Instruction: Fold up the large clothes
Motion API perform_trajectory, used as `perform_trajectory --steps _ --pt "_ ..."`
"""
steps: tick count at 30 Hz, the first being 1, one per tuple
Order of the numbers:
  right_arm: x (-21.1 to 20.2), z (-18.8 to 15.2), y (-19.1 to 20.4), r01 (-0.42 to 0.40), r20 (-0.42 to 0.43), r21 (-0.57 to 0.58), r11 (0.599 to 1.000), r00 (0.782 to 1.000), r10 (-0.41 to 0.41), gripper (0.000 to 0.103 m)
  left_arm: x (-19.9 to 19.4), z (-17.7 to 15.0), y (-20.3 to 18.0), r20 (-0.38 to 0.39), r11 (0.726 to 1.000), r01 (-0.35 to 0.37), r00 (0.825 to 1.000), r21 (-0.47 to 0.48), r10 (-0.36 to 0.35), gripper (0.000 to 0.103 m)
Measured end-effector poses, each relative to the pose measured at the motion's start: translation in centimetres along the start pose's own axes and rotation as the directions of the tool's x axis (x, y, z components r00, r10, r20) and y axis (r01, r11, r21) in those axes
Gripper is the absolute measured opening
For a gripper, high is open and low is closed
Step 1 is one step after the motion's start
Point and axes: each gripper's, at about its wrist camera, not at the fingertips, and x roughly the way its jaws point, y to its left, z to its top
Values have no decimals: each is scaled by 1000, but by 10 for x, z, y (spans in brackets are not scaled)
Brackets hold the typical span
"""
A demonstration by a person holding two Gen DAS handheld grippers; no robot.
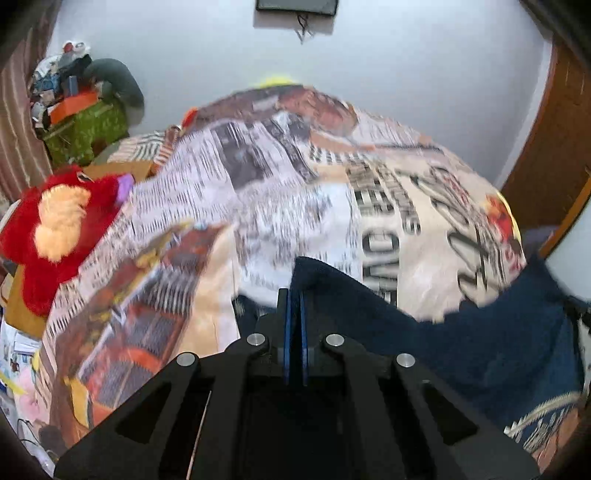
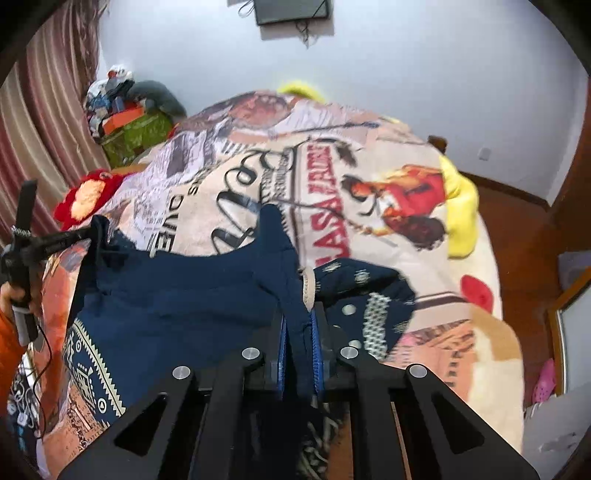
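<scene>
Left hand-held gripper (image 1: pixel 294 306): black plastic frame with round metal pins; blue-padded jaws drawn together, pinching a raised edge of the navy garment (image 1: pixel 480 350). In the right wrist view it shows at the left edge, lifting a corner of the cloth, held by a hand (image 2: pixel 9 295) with an orange sleeve (image 2: pixel 7 354) below it.

Right hand-held gripper (image 2: pixel 298 332): same build; jaws clamped on a bunched fold of the same garment, the fabric filling the narrow gap between the blue pads.

Navy garment: soft matte knit, dark blue, with a cream geometric border band and small pale motifs on one part. It hangs slack between the two grippers and drapes over the near side of the bed, sagging in a shallow curve.

Bed blanket (image 2: pixel 369 184): plush fleece, cream ground, printed with newsprint columns, large lettering and orange-red figures; covers the whole bed.

Yellow cushion (image 2: pixel 461 206): soft, rounded, at the bed's far right edge.

Red plush toy (image 1: pixel 62 229): shaggy fur with pale orange patches, beside the bed on the left.

Green patterned box (image 1: pixel 88 125): piled with mixed items, in the far left corner.

Striped curtain (image 2: pixel 48 110): vertical folds, left wall.

Dark flat panel (image 2: pixel 291 11): on the pale wall, cables hanging.
</scene>
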Motion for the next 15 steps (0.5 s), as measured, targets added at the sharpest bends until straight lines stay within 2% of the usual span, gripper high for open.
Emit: perform_trajectory --steps 1,2,4,8,12,15 --pt "-1 0 -3 16 6 3 1000 1000 -16 6 5 3 1 -9 1000 -11 1000 -11 11 3" --pt "0 -2 -7 66 14 0 998 998 -66 5 13 5 2 -28 1000 -21 999 -22 20 3" --pt "9 -4 -20 134 -15 20 991 991 -133 6 42 3 7 -104 997 -59 993 -39 55 3" --pt "24 -14 -50 91 -112 145 985 991 -75 6 85 -18 12 -225 989 -149 963 5 146 4" --pt "5 -10 -52 43 -75 159 986 997 -31 6 71 -23 13 -212 991 -134 968 10 133 15" --pt "-8 5 -46 -5 -45 163 987 999 13 6 49 -19 7 -204 996 -85 975 26 88 29"
